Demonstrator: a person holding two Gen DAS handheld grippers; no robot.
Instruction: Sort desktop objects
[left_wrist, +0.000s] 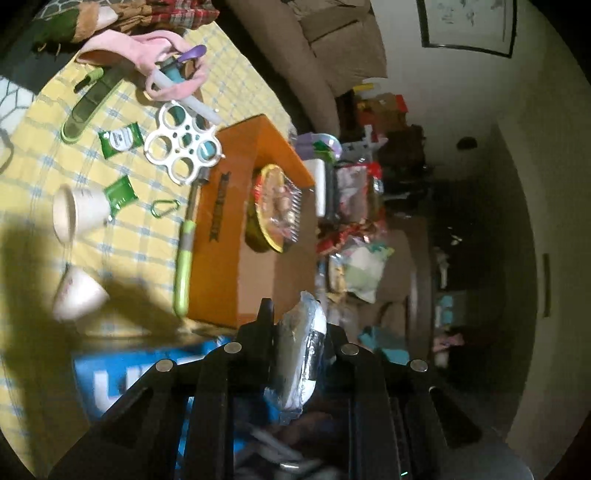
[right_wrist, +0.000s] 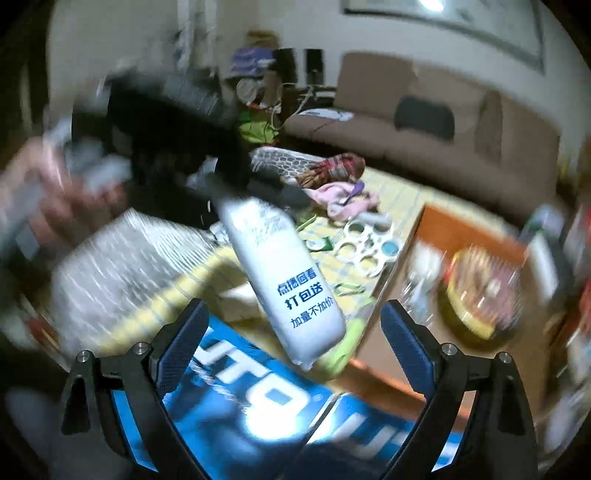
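Note:
My left gripper (left_wrist: 295, 332) is shut on a white plastic packet (left_wrist: 299, 354), held edge-on between its black fingers above a blue box (left_wrist: 110, 376). In the right wrist view the same packet (right_wrist: 291, 273), white with blue Chinese print, hangs tilted from the left gripper's black body (right_wrist: 177, 122) over the blue box (right_wrist: 258, 406). My right gripper (right_wrist: 291, 328) is open and empty, its blue-padded fingers either side of the packet's lower end without touching it.
An orange box (left_wrist: 229, 229) holds a yellow-rimmed snack bowl (left_wrist: 273, 206). On the yellow checked cloth (left_wrist: 44, 110) lie two white cups (left_wrist: 77, 214), green sachets (left_wrist: 120, 138), a white ring holder (left_wrist: 183, 147), a green-handled tool (left_wrist: 184, 262), a carabiner (left_wrist: 164, 208) and pink cloth (left_wrist: 173, 59).

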